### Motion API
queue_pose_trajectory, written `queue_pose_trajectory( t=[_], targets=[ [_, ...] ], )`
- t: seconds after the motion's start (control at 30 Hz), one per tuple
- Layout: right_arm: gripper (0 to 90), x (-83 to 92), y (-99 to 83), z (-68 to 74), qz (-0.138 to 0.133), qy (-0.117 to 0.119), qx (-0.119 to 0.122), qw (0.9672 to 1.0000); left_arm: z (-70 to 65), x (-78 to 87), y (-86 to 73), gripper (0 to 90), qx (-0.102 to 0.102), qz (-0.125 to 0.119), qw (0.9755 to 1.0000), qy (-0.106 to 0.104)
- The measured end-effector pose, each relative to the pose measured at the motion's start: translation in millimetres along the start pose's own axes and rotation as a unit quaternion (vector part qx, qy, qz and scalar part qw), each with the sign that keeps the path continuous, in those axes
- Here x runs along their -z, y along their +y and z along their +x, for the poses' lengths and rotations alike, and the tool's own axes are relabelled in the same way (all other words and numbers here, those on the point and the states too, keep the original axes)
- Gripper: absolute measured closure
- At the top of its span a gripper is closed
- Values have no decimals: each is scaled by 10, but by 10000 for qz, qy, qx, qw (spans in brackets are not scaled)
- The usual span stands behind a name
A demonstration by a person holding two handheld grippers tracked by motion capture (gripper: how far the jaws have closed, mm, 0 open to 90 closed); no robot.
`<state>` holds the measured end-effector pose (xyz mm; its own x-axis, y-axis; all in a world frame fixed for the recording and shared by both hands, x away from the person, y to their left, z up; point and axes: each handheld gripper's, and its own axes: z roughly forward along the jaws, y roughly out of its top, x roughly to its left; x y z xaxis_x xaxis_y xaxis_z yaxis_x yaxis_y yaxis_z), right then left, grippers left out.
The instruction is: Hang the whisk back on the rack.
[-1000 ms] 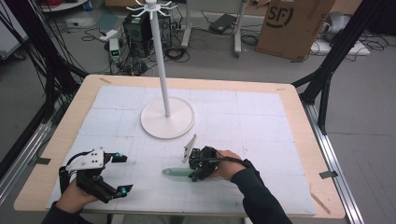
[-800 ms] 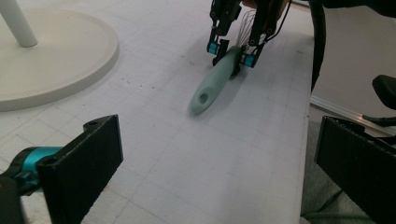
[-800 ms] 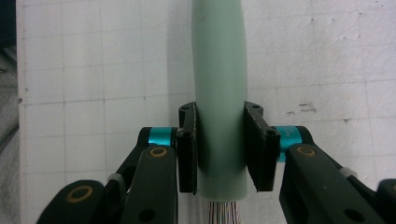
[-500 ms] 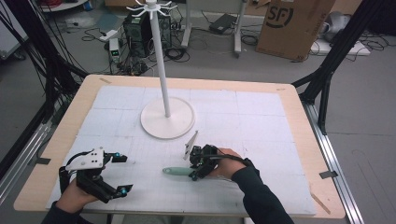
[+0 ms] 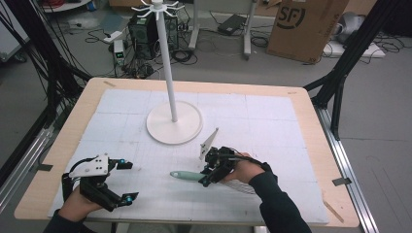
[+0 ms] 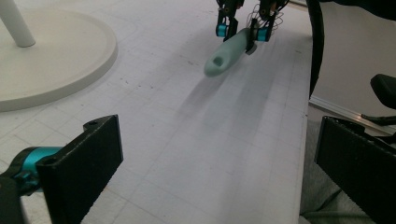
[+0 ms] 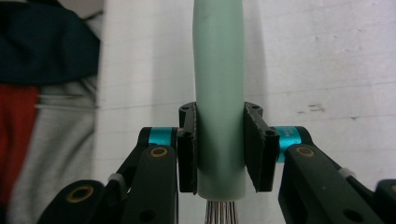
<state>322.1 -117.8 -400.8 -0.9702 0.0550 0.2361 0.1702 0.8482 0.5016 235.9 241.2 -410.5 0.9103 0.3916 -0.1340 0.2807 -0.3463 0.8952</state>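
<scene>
- The left gripper (image 5: 127, 180) has a black frame, a grey three-cornered plate on top behind its jaws, and cyan collars just behind each flat, ribbed black pad.
- The right gripper (image 7: 219, 149) shows black link arms below its jaws with brass-coloured pivot pins, cyan collars outboard of the pads (one either side), and small screw holes in the pad blocks.
- Behind the right gripper, the person wears a dark sleeve (image 5: 274, 201); a thin cable trails back over it.
</scene>
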Motion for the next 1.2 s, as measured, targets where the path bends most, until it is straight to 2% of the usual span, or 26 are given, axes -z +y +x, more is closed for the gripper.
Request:
queue_pose_trajectory(
  t=[0.13,0.23,0.27,0.37,0.53,0.7,0.9,1.17,1.2],
  targets=[
    [690,55,-22,13,-197,-50,70,9998,1,6,0,17,21,-20,10000,5],
    [689,121,-44,27,-343,-76,-51,9994,-2,6,0,16,21,-29,10000,8],
    [689,142,-49,46,-428,-160,-50,9989,-2,6,-1,17,23,-30,10000,9],
    [689,219,-53,68,-604,-189,-89,9980,-1,4,0,17,22,-22,10000,11],
    [689,340,-79,85,-930,-148,-204,9953,-2,5,0,17,14,-35,10000,-18],
    [689,430,-87,101,-1089,-206,-242,9935,0,5,-2,17,19,-32,10000,-13],
    [690,560,-93,107,-1304,-255,-403,9903,1,7,-3,17,47,-59,10000,-4],
    [692,680,-102,97,-1591,-425,-627,9844,1,13,-2,16,37,-67,10000,-13],
    [692,675,-105,90,-1584,-337,-648,9847,1,13,-1,17,36,-69,10000,-15]
  ],
)
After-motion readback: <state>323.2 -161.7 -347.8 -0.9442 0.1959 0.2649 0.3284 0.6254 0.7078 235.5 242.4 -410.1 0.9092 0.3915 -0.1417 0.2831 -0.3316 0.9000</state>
